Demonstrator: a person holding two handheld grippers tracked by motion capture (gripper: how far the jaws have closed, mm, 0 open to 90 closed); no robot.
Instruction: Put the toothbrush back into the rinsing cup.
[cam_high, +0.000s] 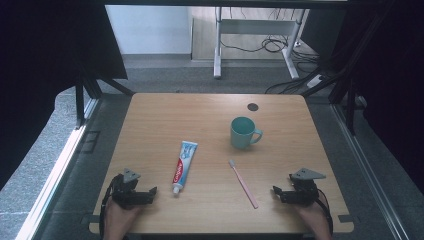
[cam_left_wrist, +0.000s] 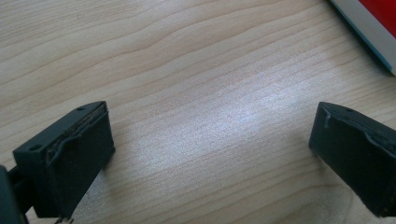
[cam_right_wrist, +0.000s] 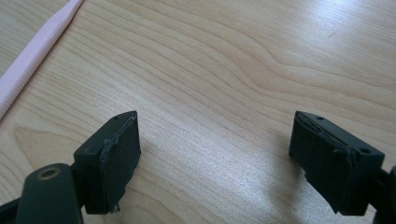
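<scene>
The toothpaste (cam_high: 183, 166) lies flat on the desk (cam_high: 210, 112), cap end near, just right of the left claw (cam_high: 149, 192); the pink toothbrush (cam_high: 244, 183) lies slanted just left of the right claw (cam_high: 276, 192). A green mug (cam_high: 244, 132) stands upright farther back, right of centre. Both claws rest at the near edge, released, with bare wood between their jaws. To lift the brush cleanly, I'd bring the right claw in across the handle's middle, low to the wood, and clench squarely so it can't roll
</scene>
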